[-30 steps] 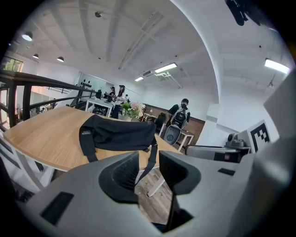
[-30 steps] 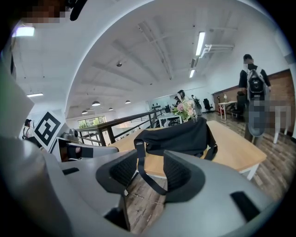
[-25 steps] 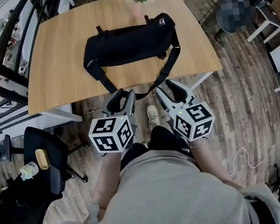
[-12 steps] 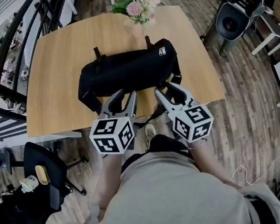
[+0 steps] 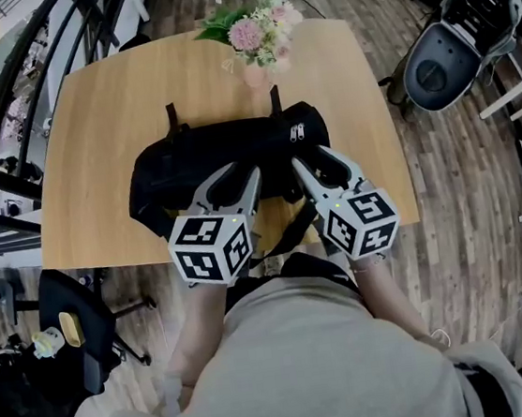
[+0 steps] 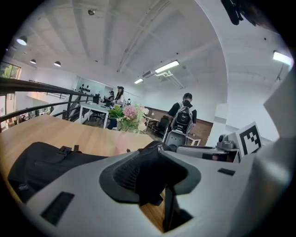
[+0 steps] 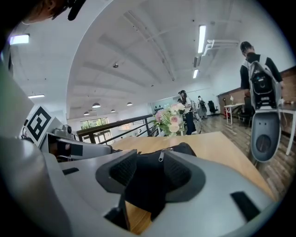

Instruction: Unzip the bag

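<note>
Black bag [image 5: 226, 155] lies on wood surface [image 5: 98, 109], just ahead of both jaw pairs and framed in each gap; left gripper [image 5: 241, 172] and right gripper [image 5: 311, 157] jaws spread, gripping nothing; zipper pulls [image 5: 296, 133] just beyond right jaws.

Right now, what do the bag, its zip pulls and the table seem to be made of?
Bag: probably woven synthetic fabric, matte black; it sags softly.
Zip pulls: likely metal; they show a silvery glint.
Table: wood or veneer, light and smooth; faint grain shows.
</note>
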A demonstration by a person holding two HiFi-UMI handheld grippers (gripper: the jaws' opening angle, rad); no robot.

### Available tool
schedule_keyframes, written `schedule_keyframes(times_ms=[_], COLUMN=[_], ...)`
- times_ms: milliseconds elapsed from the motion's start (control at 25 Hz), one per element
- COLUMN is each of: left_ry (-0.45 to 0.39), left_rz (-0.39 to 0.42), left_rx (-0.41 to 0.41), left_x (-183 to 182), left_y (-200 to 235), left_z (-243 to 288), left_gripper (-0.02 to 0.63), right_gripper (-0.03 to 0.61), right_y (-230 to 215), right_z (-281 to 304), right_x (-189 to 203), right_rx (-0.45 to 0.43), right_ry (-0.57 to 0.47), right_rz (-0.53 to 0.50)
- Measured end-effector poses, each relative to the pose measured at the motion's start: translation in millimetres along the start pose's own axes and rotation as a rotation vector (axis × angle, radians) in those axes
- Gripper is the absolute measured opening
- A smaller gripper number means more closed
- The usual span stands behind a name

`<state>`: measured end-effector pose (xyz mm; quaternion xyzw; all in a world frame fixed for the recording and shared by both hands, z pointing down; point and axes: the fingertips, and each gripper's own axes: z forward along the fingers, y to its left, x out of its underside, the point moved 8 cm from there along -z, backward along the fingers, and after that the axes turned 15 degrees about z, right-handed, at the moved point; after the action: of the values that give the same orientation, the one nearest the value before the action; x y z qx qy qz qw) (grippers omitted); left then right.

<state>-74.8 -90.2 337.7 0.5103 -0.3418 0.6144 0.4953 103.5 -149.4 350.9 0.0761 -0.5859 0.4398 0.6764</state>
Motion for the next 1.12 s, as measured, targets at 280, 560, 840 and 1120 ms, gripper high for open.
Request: schedule_keyframes(times_ms=[280, 560, 840, 1120], left_ry=[0.032, 0.069, 0.083, 0.109], left_rz=[-0.002, -0.005, -0.012, -0.012], left_rx=[0.005, 0.012, 0.083, 0.216], left_x=[-1, 3, 4, 1], left_y=[-4, -4, -13, -22], left_z=[27, 40, 54, 73], left_gripper=[0.140, 0.140, 0.140, 0.140], right_gripper=[0.176, 0.180, 0.196, 0.204], right_y=[-33, -53, -62, -62], right_z=[10, 13, 11, 7], right_x=[-12, -13, -10, -12], right_rx=[0.018, 0.046, 0.072, 0.111], right_ry=[-0.023, -0.031, -0.035, -0.038], right_rz=[0.032, 0.060, 0.097, 0.098])
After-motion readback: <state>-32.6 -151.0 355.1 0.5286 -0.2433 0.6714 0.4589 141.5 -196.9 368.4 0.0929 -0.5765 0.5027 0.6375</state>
